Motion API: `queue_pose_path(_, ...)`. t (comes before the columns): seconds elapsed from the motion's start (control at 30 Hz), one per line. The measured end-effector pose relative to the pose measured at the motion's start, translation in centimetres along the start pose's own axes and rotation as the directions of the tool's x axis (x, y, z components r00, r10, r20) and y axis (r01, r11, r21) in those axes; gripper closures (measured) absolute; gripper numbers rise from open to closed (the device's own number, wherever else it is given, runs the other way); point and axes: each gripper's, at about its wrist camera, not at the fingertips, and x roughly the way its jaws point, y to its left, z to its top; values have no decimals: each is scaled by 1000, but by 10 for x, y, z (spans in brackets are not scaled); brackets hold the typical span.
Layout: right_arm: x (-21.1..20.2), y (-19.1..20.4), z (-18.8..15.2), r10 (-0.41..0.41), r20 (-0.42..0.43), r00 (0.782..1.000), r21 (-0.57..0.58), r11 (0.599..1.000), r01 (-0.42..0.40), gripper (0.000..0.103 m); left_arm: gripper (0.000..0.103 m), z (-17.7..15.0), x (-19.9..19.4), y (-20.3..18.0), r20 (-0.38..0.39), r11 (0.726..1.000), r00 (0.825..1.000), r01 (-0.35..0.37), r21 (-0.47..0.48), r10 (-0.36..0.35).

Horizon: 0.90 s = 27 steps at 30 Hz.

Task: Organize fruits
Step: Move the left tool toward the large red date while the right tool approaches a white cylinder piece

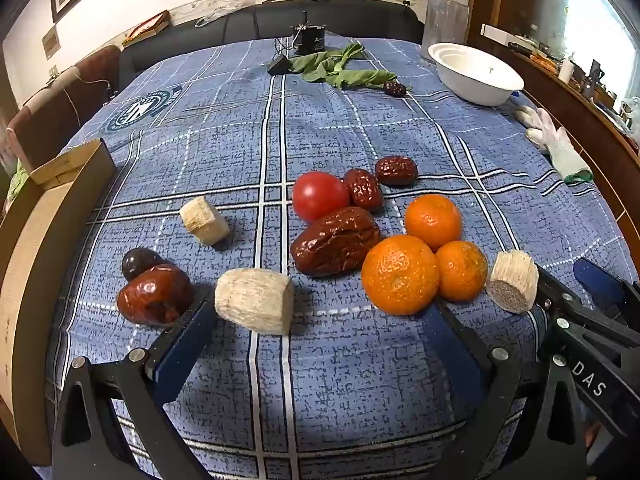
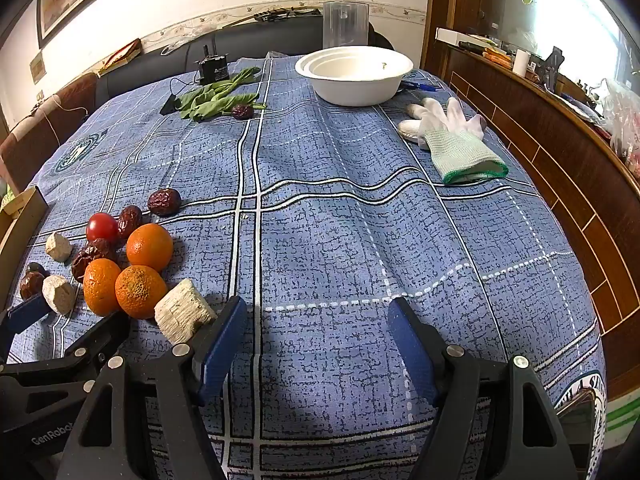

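Fruits are all bunched on the blue plaid tablecloth (image 2: 360,240), lower-middle of the left wrist view and far lower left of the right wrist view. Left gripper (image 1: 316,320) is spread wide with nothing between its blue pads, and the pale fibrous chunk (image 1: 254,300) sits just ahead, near its left pad. Right gripper (image 2: 318,320) is wide open too, only bare cloth between the fingers, with another pale chunk (image 2: 184,314) just beside its left finger.

Working outward: three oranges (image 1: 400,274) touching each other right at the left gripper's right finger, the big wrinkly date (image 1: 336,246) leaning on the tomato (image 1: 320,196), two smaller dates (image 1: 396,170) behind that, and a glossy date (image 1: 154,294) off at lower left. White bowl (image 2: 354,74) is way up top, well apart from everything.

My guess on handling: oranges are firm-ish, round, a bit slick, so pinch across the widest part or they'll roll out. Tomato looks smooth and squashy, so go gentle. Dates seem light, leathery and forgiving; grab them across the short side. Pale chunks look rough and stiff, easy grip.
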Motion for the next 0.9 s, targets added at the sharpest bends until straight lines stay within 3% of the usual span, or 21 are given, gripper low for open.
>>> queue_pose_path(0.43, -1, -2, 0, 28, -13, 1000, -3, 1000, -28, 24, 0, -12, -10, 3, -28, 996, 998, 64, 63, -62)
queue_pose_path(0.5, -1, -3, -2, 23, -10, 1000, -7, 1000, -23, 25, 9, -16, -17, 9, -17, 997, 998, 67, 43, -66)
queue_pose_path(0.57, -1, -1, -1, 20, -12, 1000, -11, 1000, -20, 25, 39, -19, -26, 17, 1, 996, 996, 88, 15, -88)
queue_pose_path(0.63, -1, -1, 0, 20, -14, 1000, -12, 1000, -20, 25, 54, -21, -35, 29, -10, 990, 990, 141, -30, -141)
queue_pose_path(0.7, -1, 0, 0, 15, -16, 1000, -17, 1000, -16, 25, 58, -23, -46, 41, 0, 984, 986, 165, -62, -165)
queue_pose_path(0.8, -7, 1, -2, -13, -11, 1000, -25, 1000, 13, 25, 58, -24, -72, 60, 61, 985, 988, 144, -90, -139)
queue_pose_path(0.9, -31, 3, -10, -13, 56, 998, -23, 1000, 14, 25, 58, -28, -98, 82, 118, 987, 988, 117, -113, -104)
